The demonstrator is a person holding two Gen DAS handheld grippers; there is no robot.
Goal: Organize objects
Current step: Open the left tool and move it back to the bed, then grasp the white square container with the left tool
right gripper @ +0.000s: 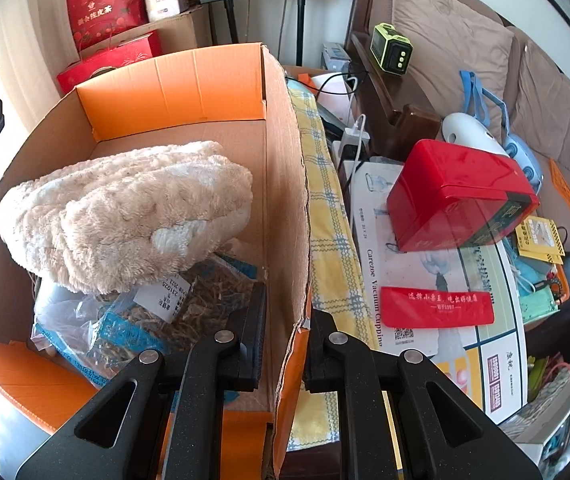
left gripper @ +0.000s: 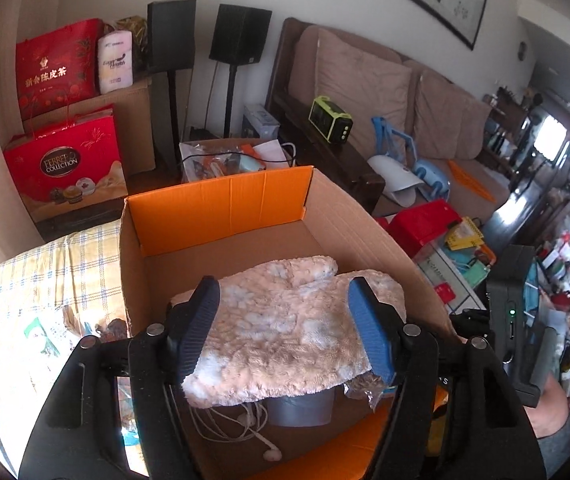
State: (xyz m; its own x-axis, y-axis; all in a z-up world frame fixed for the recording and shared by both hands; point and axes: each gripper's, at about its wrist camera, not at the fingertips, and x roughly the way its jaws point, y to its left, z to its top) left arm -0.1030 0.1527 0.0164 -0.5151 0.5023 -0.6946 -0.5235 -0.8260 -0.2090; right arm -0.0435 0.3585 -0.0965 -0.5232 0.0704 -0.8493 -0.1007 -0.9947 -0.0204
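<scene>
your cardboard box sits on the checked cloth | fluffy beige plush lies inside on a bag of dried bits and earphones | your left gripper spread wide around plush, pads off it | your right gripper clamped on box side wall

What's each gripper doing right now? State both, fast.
Left gripper: open, jaws either side of the fluffy beige cloth, not pressing it.
Right gripper: shut on the cardboard box side wall.
</scene>
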